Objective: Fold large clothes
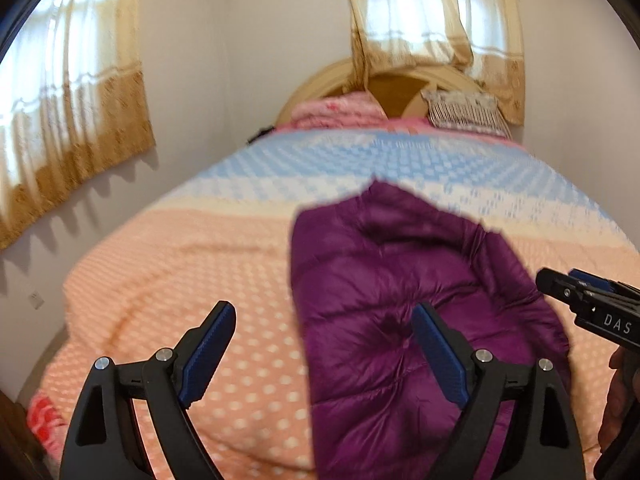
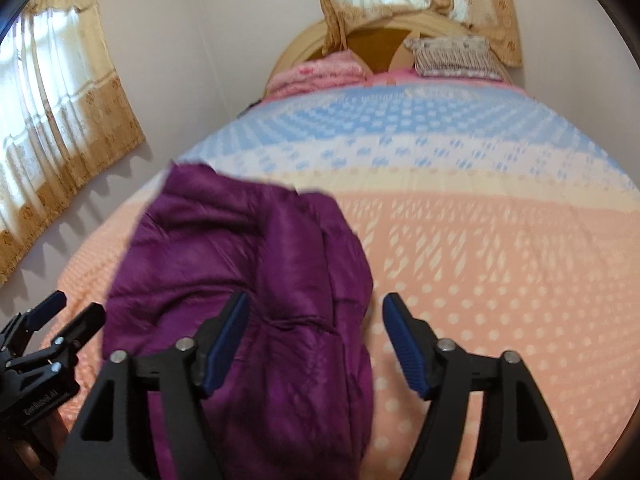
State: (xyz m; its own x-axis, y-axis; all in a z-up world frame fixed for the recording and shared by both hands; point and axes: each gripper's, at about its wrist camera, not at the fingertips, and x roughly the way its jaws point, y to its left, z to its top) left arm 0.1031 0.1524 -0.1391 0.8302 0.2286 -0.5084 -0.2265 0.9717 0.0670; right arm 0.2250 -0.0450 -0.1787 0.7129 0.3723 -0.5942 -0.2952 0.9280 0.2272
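A purple quilted puffer jacket [image 1: 400, 300] lies folded lengthwise in a long strip on the bed; it also shows in the right wrist view [image 2: 248, 280]. My left gripper [image 1: 324, 320] is open and empty, hovering over the jacket's left edge near the bed's foot. My right gripper [image 2: 316, 312] is open and empty, hovering over the jacket's right edge. The right gripper shows at the right edge of the left wrist view [image 1: 592, 304], and the left gripper at the lower left of the right wrist view [image 2: 60, 320].
The bed has a peach, cream and blue dotted cover [image 1: 208, 264]. A pink folded blanket [image 1: 336, 112], a patterned pillow [image 1: 464, 116] and a wooden headboard [image 1: 400, 88] are at the far end. Curtained windows [image 1: 60, 120] line the wall left of the bed.
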